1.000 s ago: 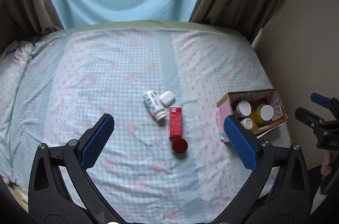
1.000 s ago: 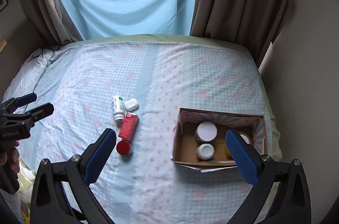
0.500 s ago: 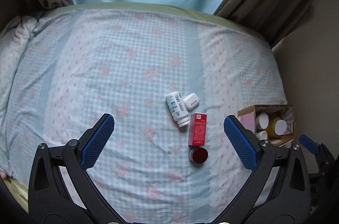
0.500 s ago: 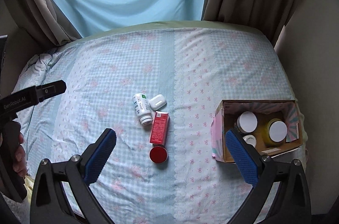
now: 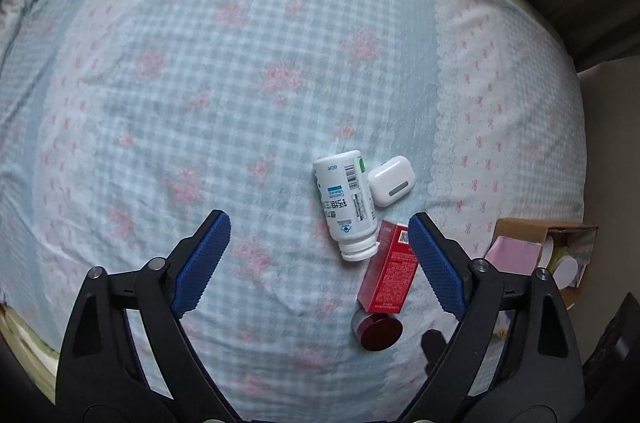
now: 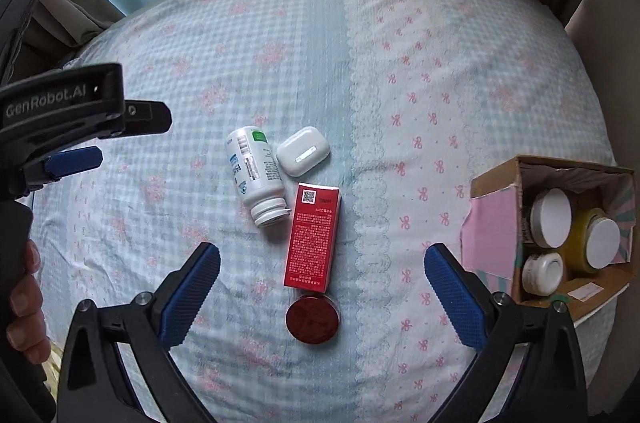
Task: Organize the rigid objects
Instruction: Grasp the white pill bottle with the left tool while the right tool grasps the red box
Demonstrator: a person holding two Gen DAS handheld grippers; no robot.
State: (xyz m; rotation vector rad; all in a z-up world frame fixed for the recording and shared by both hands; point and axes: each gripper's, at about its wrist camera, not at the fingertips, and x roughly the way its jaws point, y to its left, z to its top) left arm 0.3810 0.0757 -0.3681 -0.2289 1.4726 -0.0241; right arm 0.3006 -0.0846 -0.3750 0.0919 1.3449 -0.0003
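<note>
On the checked bedsheet lie a white pill bottle [image 5: 348, 207] [image 6: 256, 179] on its side, a white earbud case [image 5: 390, 181] [image 6: 303, 151], a red carton [image 5: 388, 271] [image 6: 314, 239] and a round red jar [image 5: 377, 331] [image 6: 313, 319]. My left gripper [image 5: 316, 223] [image 6: 134, 139] hovers over the bottle with its jaws closing; the pads touch nothing. My right gripper [image 6: 322, 251] hangs above the carton's near end and the red jar, jaws closing slightly, nothing pressed.
A cardboard box [image 6: 496, 171] [image 5: 520, 235] with a pink flap stands at the bed's right edge and holds three white-lidded jars. Curtains and a wall border the bed's far side. A hand [image 6: 20, 303] holds the left gripper's handle.
Both grippers have dropped towards the bed and tipped downward, so the objects look much larger. The left jaws stand narrower than before.
</note>
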